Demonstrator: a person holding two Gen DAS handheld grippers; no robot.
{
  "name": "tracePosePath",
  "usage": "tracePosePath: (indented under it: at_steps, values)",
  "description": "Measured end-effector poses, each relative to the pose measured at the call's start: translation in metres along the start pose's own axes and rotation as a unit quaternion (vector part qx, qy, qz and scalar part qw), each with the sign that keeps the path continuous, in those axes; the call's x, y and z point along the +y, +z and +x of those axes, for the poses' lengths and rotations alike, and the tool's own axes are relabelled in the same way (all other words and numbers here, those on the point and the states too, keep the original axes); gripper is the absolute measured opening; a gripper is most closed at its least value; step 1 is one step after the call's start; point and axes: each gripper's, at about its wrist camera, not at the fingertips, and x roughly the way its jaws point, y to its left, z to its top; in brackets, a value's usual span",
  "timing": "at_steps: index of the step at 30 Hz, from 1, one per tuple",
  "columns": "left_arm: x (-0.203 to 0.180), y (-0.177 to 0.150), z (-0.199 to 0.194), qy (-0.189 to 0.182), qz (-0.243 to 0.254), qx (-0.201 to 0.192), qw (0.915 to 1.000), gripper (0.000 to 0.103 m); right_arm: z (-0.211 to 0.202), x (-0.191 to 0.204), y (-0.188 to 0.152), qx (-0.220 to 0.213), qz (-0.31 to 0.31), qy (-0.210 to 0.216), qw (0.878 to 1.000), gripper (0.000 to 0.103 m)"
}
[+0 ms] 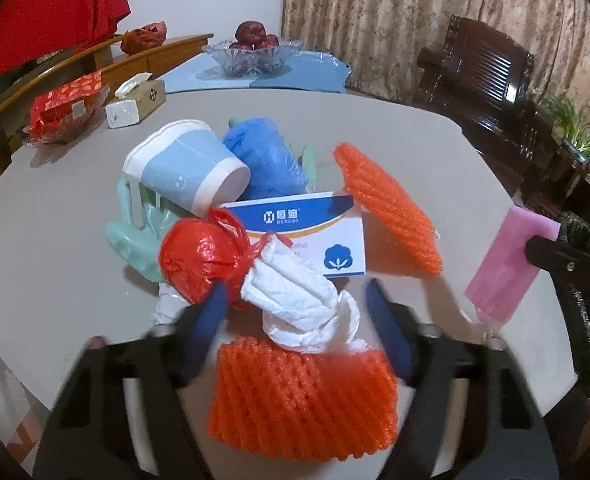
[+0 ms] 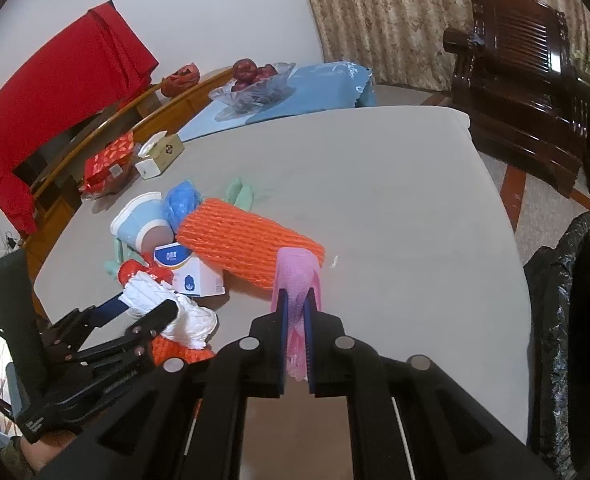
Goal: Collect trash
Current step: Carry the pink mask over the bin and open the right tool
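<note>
A trash pile lies on the grey table (image 1: pixel 435 140): a paper cup (image 1: pixel 187 168), a blue plastic cover (image 1: pixel 271 160), a green glove (image 1: pixel 139 232), a white-and-blue box (image 1: pixel 319 232), a knotted red bag (image 1: pixel 199 256), crumpled white paper (image 1: pixel 303 304) and two orange foam nets (image 1: pixel 303 400) (image 1: pixel 391 208). My left gripper (image 1: pixel 299 312) is open, its jaws either side of the white paper. My right gripper (image 2: pixel 296 300) is shut on a pink face mask (image 2: pixel 297 280), held above the table; the mask also shows in the left wrist view (image 1: pixel 507 268).
A black-lined trash bin (image 2: pixel 575 320) stands off the table's right edge. At the far left sit a tissue box (image 1: pixel 139 100), a red packet (image 1: pixel 63 108) and a glass fruit bowl (image 1: pixel 251 56). Dark wooden chairs (image 1: pixel 479 68) stand to the right.
</note>
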Motion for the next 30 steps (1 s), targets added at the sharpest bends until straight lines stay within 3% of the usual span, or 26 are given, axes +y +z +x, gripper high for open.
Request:
tracePosePath:
  at_steps: [2, 5, 17, 30]
  values:
    - [0.0, 0.0, 0.003, -0.016, -0.001, 0.01, 0.9998, 0.024, -0.002, -0.002, 0.0, -0.001, 0.002, -0.001, 1.0, 0.008]
    - [0.001, 0.0, 0.0, -0.019, 0.002, 0.005, 0.9998, 0.016, -0.007, -0.005, -0.001, -0.004, 0.004, -0.002, 1.0, 0.008]
    - [-0.017, 0.018, -0.062, -0.029, 0.007, -0.05, 0.9983, 0.013, -0.066, -0.012, 0.008, -0.05, 0.009, -0.02, 0.998, 0.008]
    - [-0.094, 0.019, -0.112, -0.068, 0.045, -0.076, 0.9937, 0.013, -0.132, -0.052, 0.006, -0.09, 0.024, -0.064, 0.994, 0.008]
